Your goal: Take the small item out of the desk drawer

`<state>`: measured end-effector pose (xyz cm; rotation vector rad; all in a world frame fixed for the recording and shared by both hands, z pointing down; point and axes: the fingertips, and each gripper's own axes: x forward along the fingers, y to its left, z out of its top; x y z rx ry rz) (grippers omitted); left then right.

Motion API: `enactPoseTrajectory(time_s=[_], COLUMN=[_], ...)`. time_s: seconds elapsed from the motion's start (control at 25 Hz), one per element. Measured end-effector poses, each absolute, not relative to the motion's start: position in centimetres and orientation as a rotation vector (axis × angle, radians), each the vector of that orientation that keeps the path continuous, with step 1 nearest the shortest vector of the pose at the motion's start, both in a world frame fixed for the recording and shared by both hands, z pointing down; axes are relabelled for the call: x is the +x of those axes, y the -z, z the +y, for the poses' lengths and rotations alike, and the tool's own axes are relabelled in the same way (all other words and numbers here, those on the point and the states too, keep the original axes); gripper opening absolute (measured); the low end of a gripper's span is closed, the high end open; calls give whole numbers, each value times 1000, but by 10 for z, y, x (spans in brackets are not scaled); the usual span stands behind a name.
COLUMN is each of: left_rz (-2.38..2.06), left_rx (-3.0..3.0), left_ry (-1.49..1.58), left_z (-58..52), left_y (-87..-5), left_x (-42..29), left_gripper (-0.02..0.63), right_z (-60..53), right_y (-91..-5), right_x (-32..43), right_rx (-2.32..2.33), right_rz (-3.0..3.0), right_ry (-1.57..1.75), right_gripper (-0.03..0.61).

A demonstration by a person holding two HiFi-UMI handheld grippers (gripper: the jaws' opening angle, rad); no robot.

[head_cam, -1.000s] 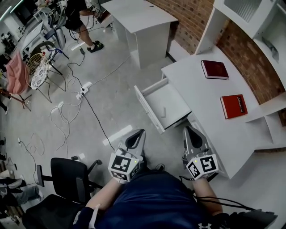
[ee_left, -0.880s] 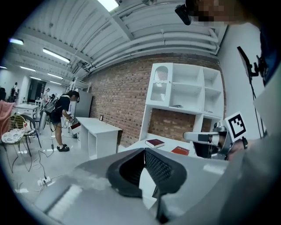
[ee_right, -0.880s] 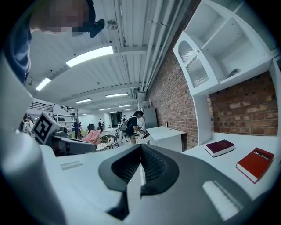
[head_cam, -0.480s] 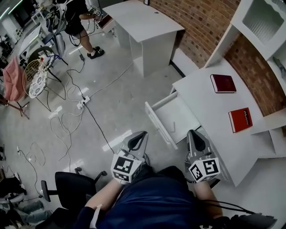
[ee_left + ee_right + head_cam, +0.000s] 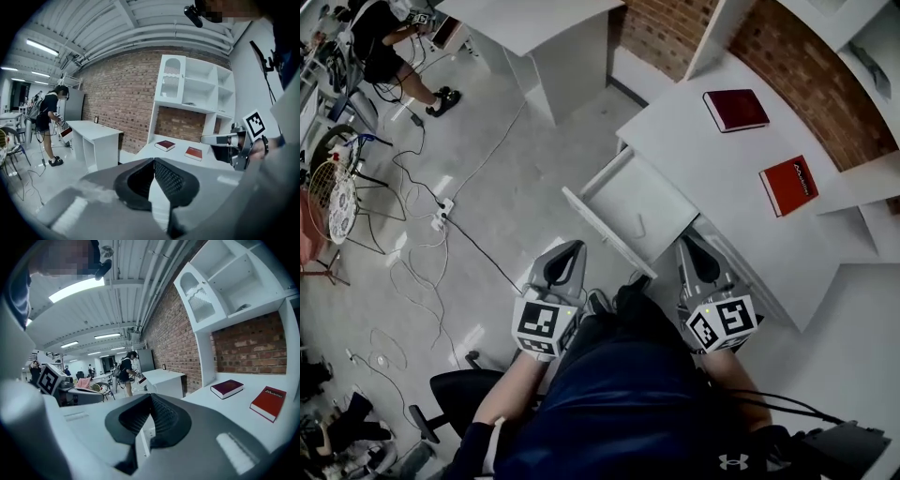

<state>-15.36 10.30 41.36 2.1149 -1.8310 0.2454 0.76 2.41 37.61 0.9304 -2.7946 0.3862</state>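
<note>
The white desk [image 5: 712, 159] has its drawer [image 5: 639, 208] pulled out toward me. A small pale stick-like item [image 5: 640, 228] lies inside it near the front right. My left gripper [image 5: 573, 247] is shut with nothing in it and hangs over the floor, just left of the drawer front. My right gripper [image 5: 684, 243] is also shut with nothing held, right of the drawer and under the desk's edge. In the left gripper view the pads meet at the tip of the left gripper [image 5: 153, 161], and the right gripper [image 5: 150, 396] shows the same in its own view.
A dark red book [image 5: 735, 110] and a red book [image 5: 788, 185] lie on the desk top. A second white desk [image 5: 546, 23] stands farther off. Cables [image 5: 441, 211] run across the floor. A person [image 5: 382, 42] stands at the far left. A black chair [image 5: 455, 389] is behind my left side.
The head view has swung, so desk and drawer now sit higher and more to the left. Both grippers stay shut in front of me, closer to the drawer front.
</note>
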Motion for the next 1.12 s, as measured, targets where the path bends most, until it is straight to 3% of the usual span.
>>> enactPoseTrajectory(time_s=[0.64, 1.12], left_rz=[-1478, -873], left_rx=[2372, 2592], left_ry=[-699, -1491], left_z=[-34, -66], left_y=[-469, -592], left_x=[-77, -51], left_gripper=[3, 2], right_z=[-78, -100], right_y=[-422, -458], right_x=[78, 107], right_rx=[1071, 1256], right_rz=[-2744, -2604], right_ry=[-621, -725], right_gripper=[3, 3])
